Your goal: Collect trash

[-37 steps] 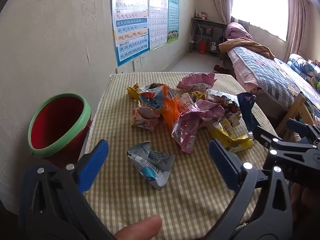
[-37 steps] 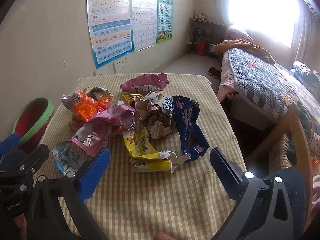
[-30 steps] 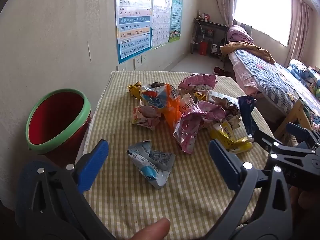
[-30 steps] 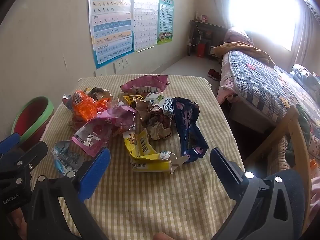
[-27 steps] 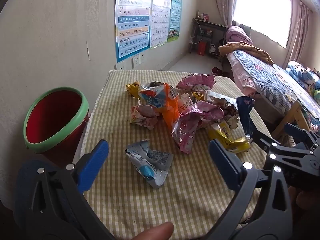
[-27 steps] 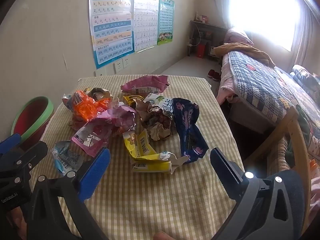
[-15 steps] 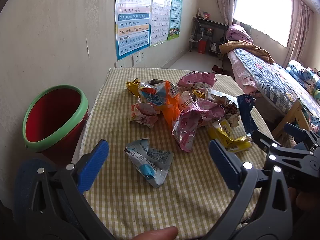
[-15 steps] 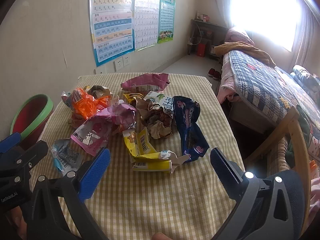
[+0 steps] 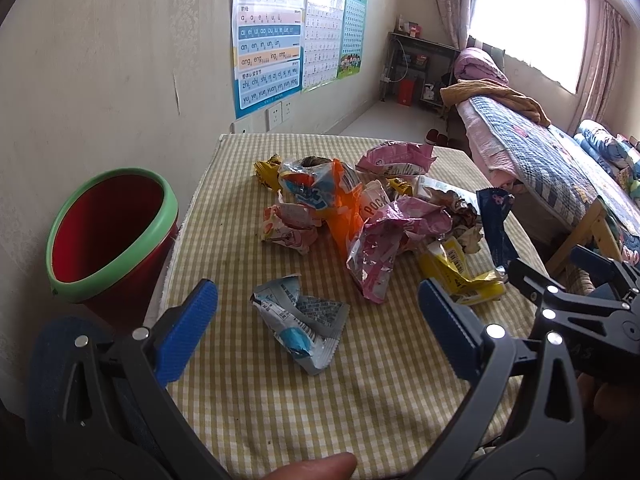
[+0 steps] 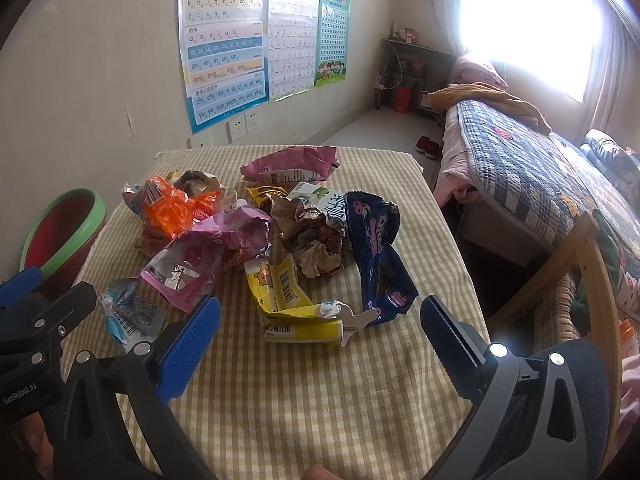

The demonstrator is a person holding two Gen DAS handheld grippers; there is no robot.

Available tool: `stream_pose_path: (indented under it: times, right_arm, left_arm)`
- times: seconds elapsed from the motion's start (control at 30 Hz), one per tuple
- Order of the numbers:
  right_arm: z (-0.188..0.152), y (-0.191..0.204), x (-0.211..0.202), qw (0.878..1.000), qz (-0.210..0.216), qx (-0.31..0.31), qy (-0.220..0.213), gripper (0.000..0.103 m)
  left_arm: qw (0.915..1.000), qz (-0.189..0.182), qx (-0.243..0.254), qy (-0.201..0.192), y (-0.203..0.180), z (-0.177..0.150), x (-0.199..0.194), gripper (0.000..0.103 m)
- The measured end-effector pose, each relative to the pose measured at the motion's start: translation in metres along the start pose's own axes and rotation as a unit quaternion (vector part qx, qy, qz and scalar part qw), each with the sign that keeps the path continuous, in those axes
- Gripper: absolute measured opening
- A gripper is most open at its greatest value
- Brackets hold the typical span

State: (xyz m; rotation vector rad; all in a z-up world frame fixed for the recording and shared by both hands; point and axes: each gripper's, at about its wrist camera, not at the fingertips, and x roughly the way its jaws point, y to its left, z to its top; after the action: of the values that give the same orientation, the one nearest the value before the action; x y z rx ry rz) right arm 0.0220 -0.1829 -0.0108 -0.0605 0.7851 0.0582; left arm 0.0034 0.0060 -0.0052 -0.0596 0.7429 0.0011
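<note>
The trash I'm after is a loose heap of crumpled snack wrappers in the middle of the checked tablecloth (image 9: 280, 392). Nearest my left gripper (image 9: 318, 326) lies a silver and blue wrapper (image 9: 302, 316), crushed flat with a barcode showing, set apart from the rest of the pile. Behind it sits a pink foil bag (image 9: 380, 248), torn open with its silver lining turned out, and an orange wrapper (image 9: 340, 216) wadded against a blue and white one. A pink packet beside them reads "POCK" (the rest folds out of sight).

From the right wrist view, a yellow wrapper (image 10: 288, 304) with a cartoon bear and two barcodes lies just ahead of my right gripper (image 10: 320, 330), touching a long dark blue bag (image 10: 378, 256) whose lettering looks like "Oreo", though I can't read it surely. Brown crumpled paper (image 10: 316, 240) sits between them and another pink bag (image 10: 290, 168) at the far side.

Both grippers hover over the near edge with fingers spread wide, holding nothing.

A red bin with a green rim (image 9: 108, 236) stands off the table's left edge, tilted toward me. On the wall hangs a pinyin chart (image 10: 224, 44) reading "ai ei ui ao ou iu ie üe er". A bed (image 10: 532, 176) with a checked quilt stands to the right.
</note>
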Motion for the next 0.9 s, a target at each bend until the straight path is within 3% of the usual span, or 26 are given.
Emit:
stream_pose_path:
  times: [0.9]
  right_arm:
    - [0.0001, -0.0005, 0.0016, 1.0, 0.0, 0.002, 0.003, 0.096]
  left_arm:
    - [1.0, -0.001, -0.006, 0.003, 0.0036, 0.0003, 0.0011, 0.099]
